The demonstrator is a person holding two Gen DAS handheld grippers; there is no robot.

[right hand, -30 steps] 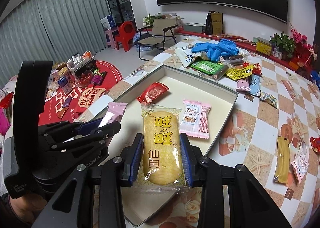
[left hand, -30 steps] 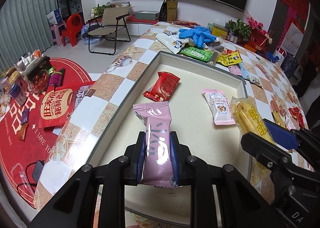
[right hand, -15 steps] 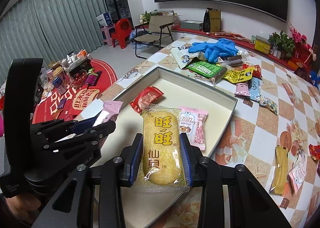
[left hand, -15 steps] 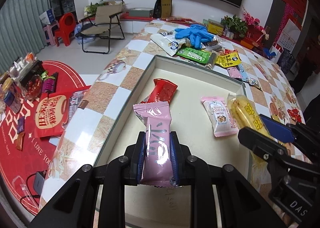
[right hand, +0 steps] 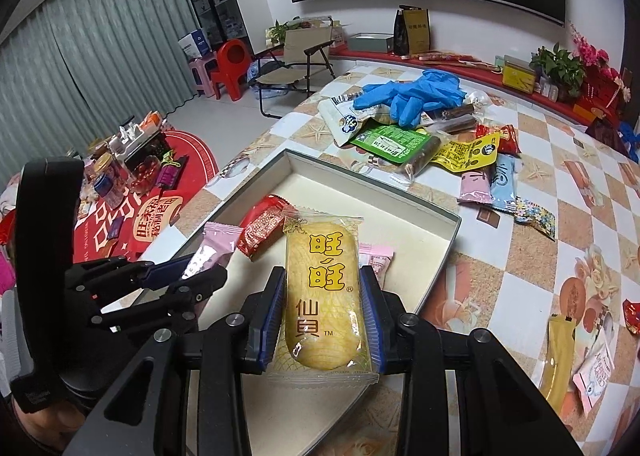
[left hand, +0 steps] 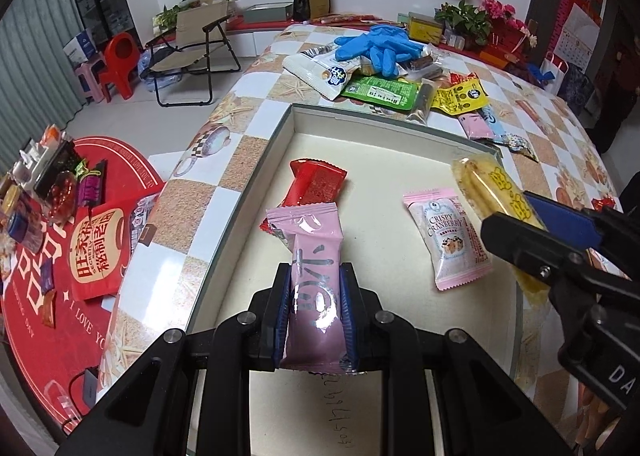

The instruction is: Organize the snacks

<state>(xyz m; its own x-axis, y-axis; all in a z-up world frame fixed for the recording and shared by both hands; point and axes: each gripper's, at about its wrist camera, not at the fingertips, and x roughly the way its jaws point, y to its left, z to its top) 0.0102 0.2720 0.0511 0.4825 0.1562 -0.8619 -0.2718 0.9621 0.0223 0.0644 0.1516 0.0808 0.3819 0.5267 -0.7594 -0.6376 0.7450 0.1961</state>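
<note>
Two claws, two snacks, both above one shallow box on the table.
Left wrist view: we list the left claw (left hand: 315,314) clenched on a pink wrapper (left hand: 316,284) over the box (left hand: 264,160), red packet (left hand: 316,186) beneath. Right wrist view: we list the right claw (right hand: 322,318) grasping a yellow rice cracker (right hand: 322,292) above the box's near end.

Both tools have carried the pink packet (left hand: 316,280) and yellow cracker (right hand: 324,292) farther over the tray (left hand: 280,128).
</note>
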